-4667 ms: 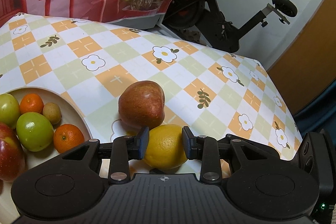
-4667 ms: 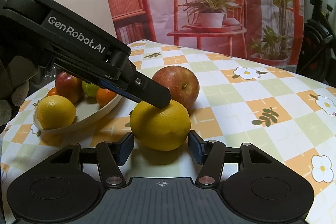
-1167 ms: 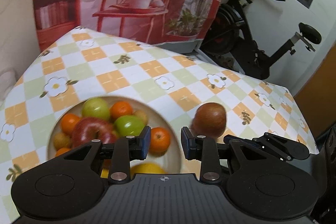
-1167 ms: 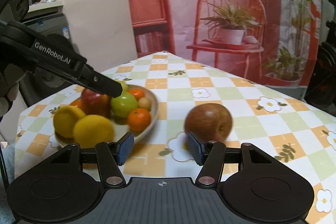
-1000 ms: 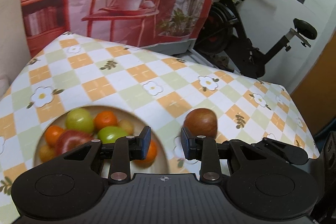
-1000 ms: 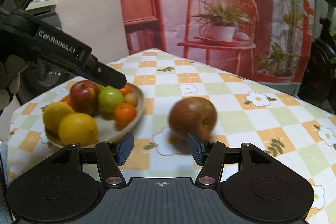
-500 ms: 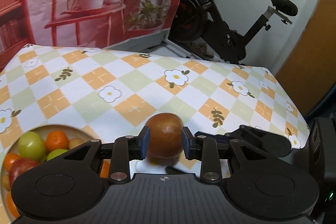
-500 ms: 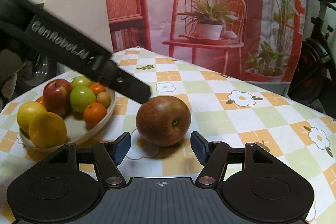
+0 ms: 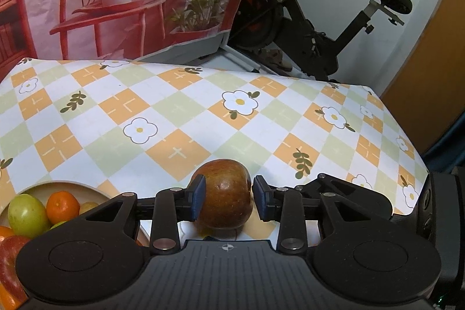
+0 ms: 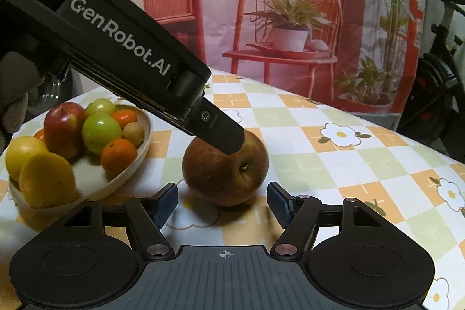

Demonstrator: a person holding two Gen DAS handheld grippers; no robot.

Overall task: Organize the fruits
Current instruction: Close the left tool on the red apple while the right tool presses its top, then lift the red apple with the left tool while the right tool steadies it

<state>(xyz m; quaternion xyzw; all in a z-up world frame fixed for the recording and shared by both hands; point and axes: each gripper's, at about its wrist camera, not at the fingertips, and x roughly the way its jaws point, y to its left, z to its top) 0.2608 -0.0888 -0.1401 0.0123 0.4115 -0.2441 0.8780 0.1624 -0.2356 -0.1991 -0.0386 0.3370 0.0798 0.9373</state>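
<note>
Now both grippers flank one red-brown apple [image 10: 225, 169] on the checked tablecloth [image 9: 180, 118], just beside the fruit bowl [image 10: 132, 164].

Roundish, no clear long axis, it lies tipped, stem end facing the right gripper [image 10: 222, 201], whose opening jaws stand clear. Left gripper [image 9: 228, 201] jaws straddle it, opening; contact unclear.

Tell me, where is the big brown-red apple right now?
The apple sits on the flowery tablecloth, just right of the fruit bowl in the right wrist view, near both grippers' fingers.
</note>
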